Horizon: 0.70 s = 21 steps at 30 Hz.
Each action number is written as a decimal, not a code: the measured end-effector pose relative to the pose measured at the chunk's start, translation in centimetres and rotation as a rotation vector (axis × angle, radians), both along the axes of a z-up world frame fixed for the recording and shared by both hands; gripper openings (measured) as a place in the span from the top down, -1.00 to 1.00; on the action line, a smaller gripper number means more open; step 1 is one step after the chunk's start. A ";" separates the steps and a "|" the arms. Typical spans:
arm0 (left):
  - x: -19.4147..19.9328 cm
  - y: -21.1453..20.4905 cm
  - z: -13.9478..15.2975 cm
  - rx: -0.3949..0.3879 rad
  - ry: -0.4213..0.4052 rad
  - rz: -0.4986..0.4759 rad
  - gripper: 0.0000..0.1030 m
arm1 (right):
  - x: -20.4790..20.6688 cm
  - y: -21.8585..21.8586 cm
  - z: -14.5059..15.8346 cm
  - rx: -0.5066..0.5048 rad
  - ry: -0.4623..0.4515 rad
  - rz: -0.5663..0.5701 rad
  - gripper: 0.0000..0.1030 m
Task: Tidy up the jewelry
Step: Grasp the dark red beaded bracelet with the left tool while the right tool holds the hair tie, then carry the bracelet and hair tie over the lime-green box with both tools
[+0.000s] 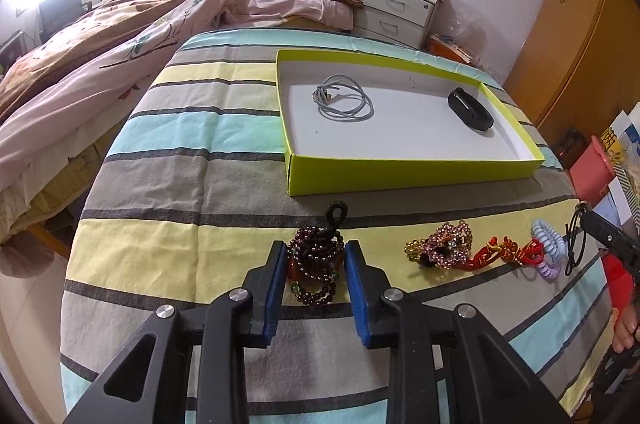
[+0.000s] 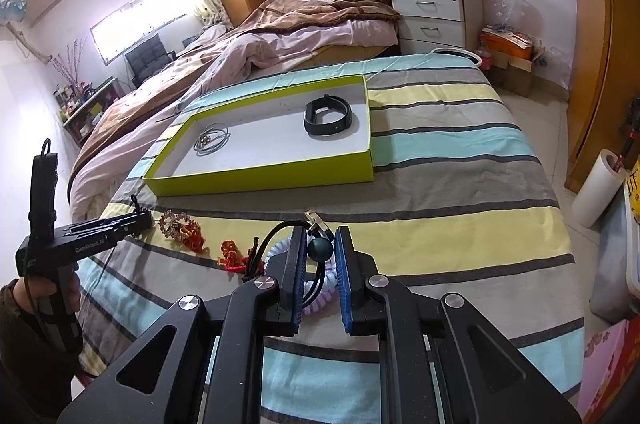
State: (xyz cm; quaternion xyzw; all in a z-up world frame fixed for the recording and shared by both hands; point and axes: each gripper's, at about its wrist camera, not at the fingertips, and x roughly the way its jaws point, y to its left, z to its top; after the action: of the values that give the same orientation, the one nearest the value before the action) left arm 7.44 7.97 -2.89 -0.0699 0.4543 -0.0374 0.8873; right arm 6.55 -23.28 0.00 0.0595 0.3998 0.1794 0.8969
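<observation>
Your left hand-held gripper (image 1: 316,256) straddles the garnet bead bracelet (image 1: 316,264), jaws open; right hand-held gripper (image 2: 321,244) pinches the dark bead (image 2: 320,248); bare striped cloth (image 2: 440,184) separates both from the box's (image 1: 400,170) near wall.

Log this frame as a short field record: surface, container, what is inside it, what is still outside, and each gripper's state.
surface: striped cloth
container: lime-green box, open top
in box: grey cord necklace; black wristband
outside box: dark red bead bracelet; sequin ornament; red knot charm; pastel coil tie
left gripper: open, fingers either side of the bead bracelet
right gripper: closed on a dark bead cord
</observation>
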 end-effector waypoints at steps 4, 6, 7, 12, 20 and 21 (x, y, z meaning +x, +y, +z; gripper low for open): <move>-0.2 0.1 0.6 0.000 -0.013 0.005 0.43 | -0.1 -0.1 0.2 -0.001 -0.004 -0.001 0.71; -0.4 0.0 1.1 0.002 -0.021 0.003 0.43 | 0.0 -0.1 0.3 0.001 -0.008 -0.001 0.71; -0.5 0.0 1.3 0.002 -0.027 0.002 0.43 | 0.0 -0.1 0.5 0.000 -0.010 0.000 0.71; -0.3 0.2 3.0 -0.015 -0.054 -0.002 0.43 | 0.6 0.2 1.5 -0.006 -0.026 0.008 0.71; 1.1 -0.8 4.8 -0.030 -0.088 -0.034 0.43 | 3.3 2.0 3.2 -0.030 -0.048 0.037 0.71; 1.4 -1.0 5.0 -0.033 -0.092 -0.043 0.43 | 3.9 2.3 3.3 -0.033 -0.049 0.044 0.71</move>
State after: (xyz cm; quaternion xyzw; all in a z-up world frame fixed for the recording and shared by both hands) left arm 8.88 6.96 2.12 -0.0730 0.4139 -0.0670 0.9049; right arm 10.42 -20.95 3.30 0.0314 0.3818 0.1938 0.9031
